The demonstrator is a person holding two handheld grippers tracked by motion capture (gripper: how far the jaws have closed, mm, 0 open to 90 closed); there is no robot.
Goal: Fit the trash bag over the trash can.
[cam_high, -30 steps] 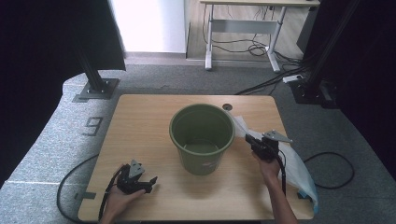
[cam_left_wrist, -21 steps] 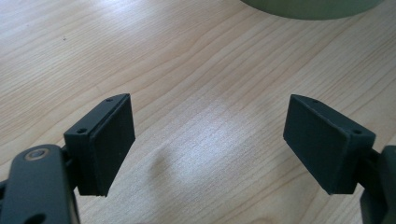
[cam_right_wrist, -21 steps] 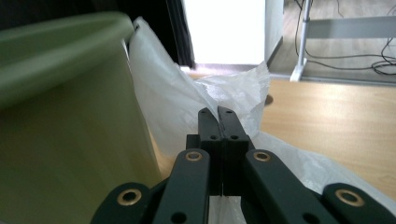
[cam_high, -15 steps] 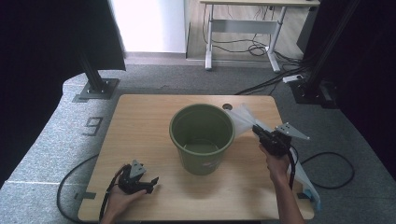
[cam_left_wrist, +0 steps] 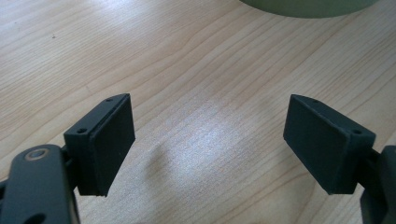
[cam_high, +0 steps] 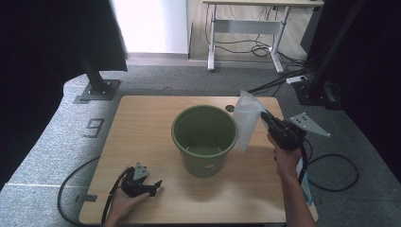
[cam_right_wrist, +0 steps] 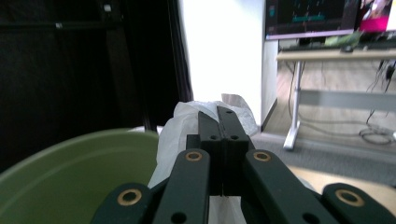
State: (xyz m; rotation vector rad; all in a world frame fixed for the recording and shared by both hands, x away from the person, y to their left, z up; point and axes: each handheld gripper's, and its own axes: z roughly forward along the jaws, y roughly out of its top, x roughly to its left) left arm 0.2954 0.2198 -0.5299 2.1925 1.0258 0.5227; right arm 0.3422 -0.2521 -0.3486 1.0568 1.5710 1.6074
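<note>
A green bucket [cam_high: 204, 139] stands upright in the middle of the wooden table [cam_high: 142, 123]. My right gripper [cam_high: 265, 118] is raised just right of the bucket's rim, shut on a thin white plastic bag [cam_high: 246, 118] that hangs from its jaws. In the right gripper view the closed jaws pinch the white plastic bag [cam_right_wrist: 187, 123], with the bucket's rim [cam_right_wrist: 70, 163] below and to the left. My left gripper [cam_high: 153, 187] rests open on the table near the front left corner. Its pads [cam_left_wrist: 109, 140] stand wide apart over bare wood, the bucket's base [cam_left_wrist: 308, 5] just beyond.
Black cables [cam_high: 331, 175] trail off the table's right and left sides. A black post base [cam_high: 97, 90] stands on the floor behind the table's left, and a desk frame [cam_high: 246, 33] stands farther back. A monitor [cam_right_wrist: 310, 16] sits on that desk.
My right gripper has lifted the white bag off the table's right side and carried it up and back, level with the bucket's rim. The left gripper has stayed still.
</note>
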